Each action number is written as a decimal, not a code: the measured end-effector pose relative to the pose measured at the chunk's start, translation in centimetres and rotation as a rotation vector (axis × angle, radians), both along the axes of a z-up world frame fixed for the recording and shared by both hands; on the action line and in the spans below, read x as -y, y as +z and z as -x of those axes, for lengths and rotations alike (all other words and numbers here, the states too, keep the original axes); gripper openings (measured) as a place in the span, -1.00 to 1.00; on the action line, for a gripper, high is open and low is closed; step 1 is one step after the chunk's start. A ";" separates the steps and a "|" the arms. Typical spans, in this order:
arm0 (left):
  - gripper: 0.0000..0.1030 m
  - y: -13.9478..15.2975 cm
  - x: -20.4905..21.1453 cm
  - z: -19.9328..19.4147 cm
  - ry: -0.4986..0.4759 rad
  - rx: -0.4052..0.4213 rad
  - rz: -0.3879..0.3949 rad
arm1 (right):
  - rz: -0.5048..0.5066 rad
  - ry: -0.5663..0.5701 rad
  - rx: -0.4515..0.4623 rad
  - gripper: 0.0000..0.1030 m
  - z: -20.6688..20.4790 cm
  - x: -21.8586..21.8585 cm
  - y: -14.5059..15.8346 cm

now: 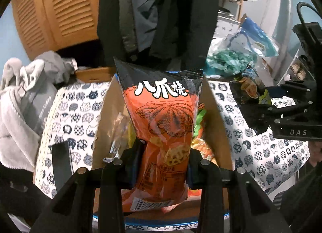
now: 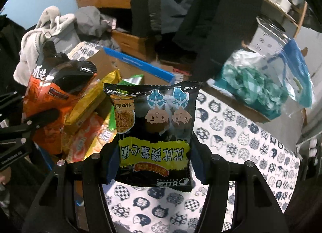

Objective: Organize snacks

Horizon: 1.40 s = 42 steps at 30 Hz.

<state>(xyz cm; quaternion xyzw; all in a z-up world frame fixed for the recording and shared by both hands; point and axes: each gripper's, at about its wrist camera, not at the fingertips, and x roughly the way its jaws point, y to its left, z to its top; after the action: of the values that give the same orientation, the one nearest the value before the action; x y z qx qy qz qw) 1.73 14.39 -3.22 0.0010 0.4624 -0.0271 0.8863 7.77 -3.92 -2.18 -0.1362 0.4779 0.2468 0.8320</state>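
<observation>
My left gripper is shut on the lower part of an orange and black snack bag with an octopus drawing. The bag hangs upright over an open cardboard box that holds several snack packs. My right gripper is shut on a black snack bag with a yellow band and two cartoon faces. That bag hangs over the cat-patterned cloth, just right of the box. A yellow pack and an orange pack lie in the box. The orange bag shows at the left of the right wrist view.
A cat-patterned cloth covers the table. At its far right lie a plastic bag of teal stuff and a blue bag. Grey clothes are heaped at the left. Dark coats hang behind the box.
</observation>
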 end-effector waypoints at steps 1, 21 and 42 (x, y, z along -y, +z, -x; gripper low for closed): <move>-0.30 -0.3 -0.4 0.0 0.005 -0.007 0.002 | 0.002 0.006 -0.004 0.16 0.0 -0.4 -0.1; -0.22 -3.0 -3.4 -0.7 0.067 -0.090 -0.004 | -0.014 0.093 -0.113 0.31 -0.8 -6.3 -3.7; 0.69 3.7 -0.4 1.9 0.033 0.074 -0.025 | -0.049 0.016 0.023 0.47 2.2 0.9 1.6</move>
<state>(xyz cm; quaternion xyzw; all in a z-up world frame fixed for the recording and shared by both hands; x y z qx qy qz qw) -0.20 14.76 0.45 0.0055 0.4293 -0.0069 0.9031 5.53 -4.86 -0.60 -0.1223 0.4609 0.2636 0.8385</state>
